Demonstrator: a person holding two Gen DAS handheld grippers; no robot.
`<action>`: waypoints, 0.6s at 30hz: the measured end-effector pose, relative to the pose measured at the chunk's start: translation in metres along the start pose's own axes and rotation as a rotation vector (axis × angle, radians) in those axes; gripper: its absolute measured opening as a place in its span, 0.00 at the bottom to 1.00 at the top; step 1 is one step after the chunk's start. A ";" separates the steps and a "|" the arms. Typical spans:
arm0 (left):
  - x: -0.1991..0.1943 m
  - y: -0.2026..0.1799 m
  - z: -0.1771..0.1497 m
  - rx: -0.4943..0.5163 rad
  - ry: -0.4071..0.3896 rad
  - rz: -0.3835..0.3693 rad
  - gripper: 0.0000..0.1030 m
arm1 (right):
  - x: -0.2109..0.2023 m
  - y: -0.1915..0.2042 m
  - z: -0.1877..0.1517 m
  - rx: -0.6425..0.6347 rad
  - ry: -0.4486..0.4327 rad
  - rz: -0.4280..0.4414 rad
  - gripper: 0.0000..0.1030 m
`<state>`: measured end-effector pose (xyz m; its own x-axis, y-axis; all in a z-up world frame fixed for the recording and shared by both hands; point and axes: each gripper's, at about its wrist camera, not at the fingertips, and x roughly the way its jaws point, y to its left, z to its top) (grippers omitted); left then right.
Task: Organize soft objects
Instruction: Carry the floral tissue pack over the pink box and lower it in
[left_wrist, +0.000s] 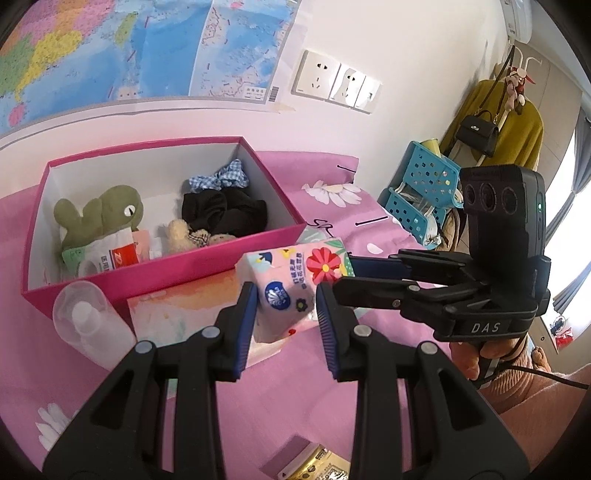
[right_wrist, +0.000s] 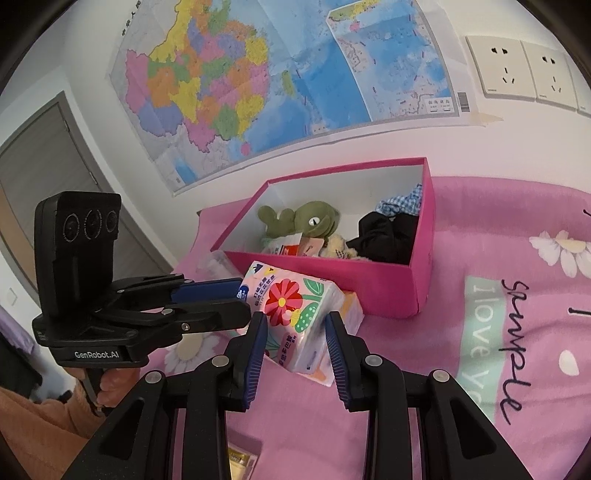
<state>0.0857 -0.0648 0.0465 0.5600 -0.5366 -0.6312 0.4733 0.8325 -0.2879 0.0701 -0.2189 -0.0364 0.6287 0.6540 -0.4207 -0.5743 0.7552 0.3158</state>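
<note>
The tissue pack (left_wrist: 295, 280) hid part of the flat orange-and-white packet (left_wrist: 184, 310) lying under it, just in front of the pink box (left_wrist: 155, 273). Inside the box, the near wall cut off the lower part of the white packet (left_wrist: 107, 258) with red print, whose lettering was too small to read. The beige plush (left_wrist: 188, 236) beside the black cloth (left_wrist: 221, 214) was partly buried, its shape unclear. A gold-printed packet (left_wrist: 314, 467) well in front of the box was cut off by the bottom edge, between the left tongs' (left_wrist: 286, 306) arms.
</note>
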 end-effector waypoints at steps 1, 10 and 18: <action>0.001 0.000 0.001 0.001 -0.001 0.001 0.33 | 0.000 0.000 0.001 -0.001 -0.001 -0.001 0.32; 0.006 0.006 0.014 0.000 -0.010 0.015 0.33 | 0.004 -0.001 0.015 -0.015 -0.020 -0.014 0.32; 0.010 0.014 0.029 -0.004 -0.022 0.043 0.33 | 0.010 -0.004 0.033 -0.026 -0.034 -0.016 0.32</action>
<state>0.1177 -0.0628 0.0567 0.5944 -0.5032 -0.6273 0.4461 0.8553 -0.2634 0.0958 -0.2143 -0.0141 0.6554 0.6431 -0.3959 -0.5769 0.7647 0.2871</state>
